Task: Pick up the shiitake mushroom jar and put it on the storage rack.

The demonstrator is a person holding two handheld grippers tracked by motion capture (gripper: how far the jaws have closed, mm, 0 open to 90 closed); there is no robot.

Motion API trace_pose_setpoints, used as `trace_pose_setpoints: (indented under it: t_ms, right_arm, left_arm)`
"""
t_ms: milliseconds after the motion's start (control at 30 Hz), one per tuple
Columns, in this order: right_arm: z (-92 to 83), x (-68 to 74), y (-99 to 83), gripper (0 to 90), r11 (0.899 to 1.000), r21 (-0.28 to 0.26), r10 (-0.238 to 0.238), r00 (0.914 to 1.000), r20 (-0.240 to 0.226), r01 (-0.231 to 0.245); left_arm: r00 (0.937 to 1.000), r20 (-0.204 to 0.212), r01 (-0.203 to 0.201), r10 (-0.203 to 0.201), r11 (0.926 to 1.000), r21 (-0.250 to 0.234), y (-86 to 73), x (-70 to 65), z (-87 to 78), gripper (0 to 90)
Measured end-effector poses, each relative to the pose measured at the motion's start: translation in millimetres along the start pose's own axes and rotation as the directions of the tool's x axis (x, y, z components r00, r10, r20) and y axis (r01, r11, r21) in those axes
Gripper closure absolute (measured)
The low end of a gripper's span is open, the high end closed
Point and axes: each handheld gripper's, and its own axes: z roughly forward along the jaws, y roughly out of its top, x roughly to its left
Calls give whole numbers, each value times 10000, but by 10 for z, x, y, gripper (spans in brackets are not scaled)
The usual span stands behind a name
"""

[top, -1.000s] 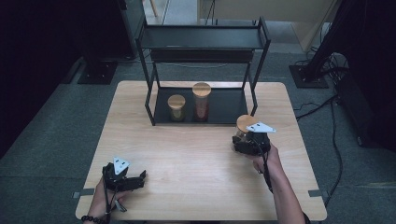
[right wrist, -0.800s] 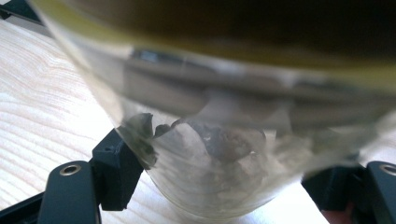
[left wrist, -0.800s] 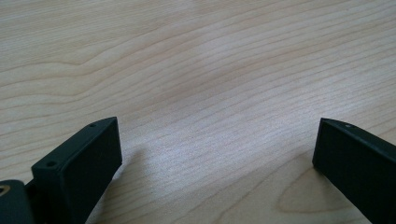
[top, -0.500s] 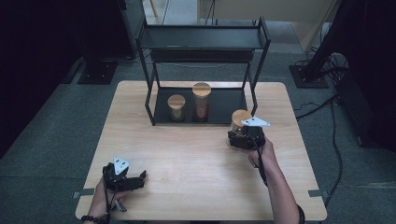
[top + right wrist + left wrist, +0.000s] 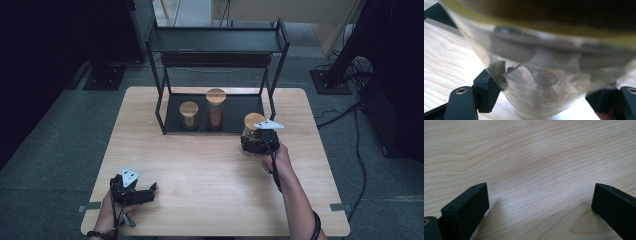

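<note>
Jars: three in all. Each one is glass with a round wooden lid.
Held jar: the jar [image 5: 251, 126] sits right of the middle in the high view, just in front of the rack's right front leg. In the right gripper view its glass wall [image 5: 544, 82] is very close, with dark bits piled at the bottom.
Right gripper: one right gripper [image 5: 257, 142], right of the middle in the high view. Its two black jaws squeeze the held jar from both sides. I cannot tell if the jar touches the table or hangs just above it.
Left gripper: one left gripper [image 5: 131, 192], low at the left of the high view, lying near the front edge of the table. Its two jaws stand wide apart with bare wood between them. They grab nothing.
Jars on the rack: two. The short jar [image 5: 189, 115] stands on the left and the tall jar [image 5: 216, 108] on the right, close side by side on the bottom shelf.
Rack: one black rack [image 5: 220, 42] with two shelves, at the top middle of the high view, standing on the far part of the table.
Table: one wooden table [image 5: 210, 175].
Hands: two, one on each gripper, coming in from the bottom.
</note>
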Motion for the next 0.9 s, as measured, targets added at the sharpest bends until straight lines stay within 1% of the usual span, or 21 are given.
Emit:
trace_pose_setpoints:
  t_ms: [567,900]
  right_arm:
    - [93,-13,143,248,10000,-38,-10,10000,-2,10]
    - [156,-27,258,248,10000,-40,-10,10000,14,10]
  left_arm:
    - [10000,11,-1,1,10000,27,1,2,-1,15]
    - [10000,3,-12,12,10000,15,1,1,-1,15]
